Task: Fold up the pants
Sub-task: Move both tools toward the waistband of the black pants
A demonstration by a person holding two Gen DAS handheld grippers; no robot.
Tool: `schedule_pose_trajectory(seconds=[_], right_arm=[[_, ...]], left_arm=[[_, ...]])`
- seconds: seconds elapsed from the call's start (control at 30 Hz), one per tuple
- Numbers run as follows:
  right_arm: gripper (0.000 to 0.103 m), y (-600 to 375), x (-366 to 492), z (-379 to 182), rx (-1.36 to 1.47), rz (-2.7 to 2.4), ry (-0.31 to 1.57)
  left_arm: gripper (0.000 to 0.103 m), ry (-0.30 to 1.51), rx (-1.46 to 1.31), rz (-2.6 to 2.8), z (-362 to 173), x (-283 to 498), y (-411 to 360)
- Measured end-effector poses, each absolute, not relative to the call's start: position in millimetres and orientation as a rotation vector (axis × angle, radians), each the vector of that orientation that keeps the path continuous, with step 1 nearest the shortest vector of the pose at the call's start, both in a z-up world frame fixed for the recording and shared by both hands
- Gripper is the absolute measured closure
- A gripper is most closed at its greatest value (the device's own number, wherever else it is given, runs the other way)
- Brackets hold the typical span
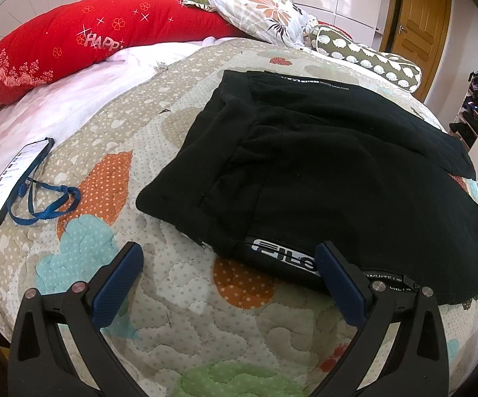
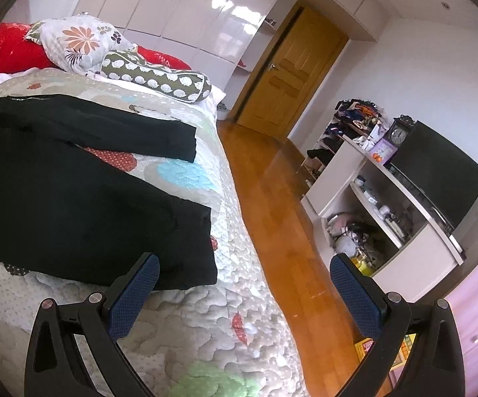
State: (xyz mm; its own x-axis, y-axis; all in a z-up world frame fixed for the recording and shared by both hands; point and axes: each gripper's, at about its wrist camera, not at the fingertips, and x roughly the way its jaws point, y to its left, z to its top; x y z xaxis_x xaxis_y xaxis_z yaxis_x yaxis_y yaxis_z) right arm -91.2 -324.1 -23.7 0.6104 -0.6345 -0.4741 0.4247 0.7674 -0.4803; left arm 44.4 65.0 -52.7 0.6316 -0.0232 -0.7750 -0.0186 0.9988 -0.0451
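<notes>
The left gripper point(image 1: 227, 269) and right gripper point(image 2: 244, 281) both hang spread wide, holding nothing, over the patchwork quilted bedspread point(image 1: 179, 324). On it lie black fabric pants point(image 1: 321, 172), partly folded, their waistband reading "FILA" and "WHITE LINE".

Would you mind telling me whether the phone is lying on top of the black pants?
No, the phone lies on the bed well left of the black pants, apart from them.
</notes>
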Motion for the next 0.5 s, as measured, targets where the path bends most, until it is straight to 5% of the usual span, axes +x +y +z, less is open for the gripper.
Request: schedule_pose_trajectory(seconds=[0.27,0.5], right_arm=[[0.0,-341.2,-94.8,-25.5,-0.169,-0.523,0.731],[0.004,-400.5,-103.3,-43.2,0.416,-0.269,0.785]], left_arm=[[0.0,0.9,-0.128,-0.031,-46.2,40.8,79.8],[0.0,0.931,-0.295,-0.039,-43.8,46.1,107.2]])
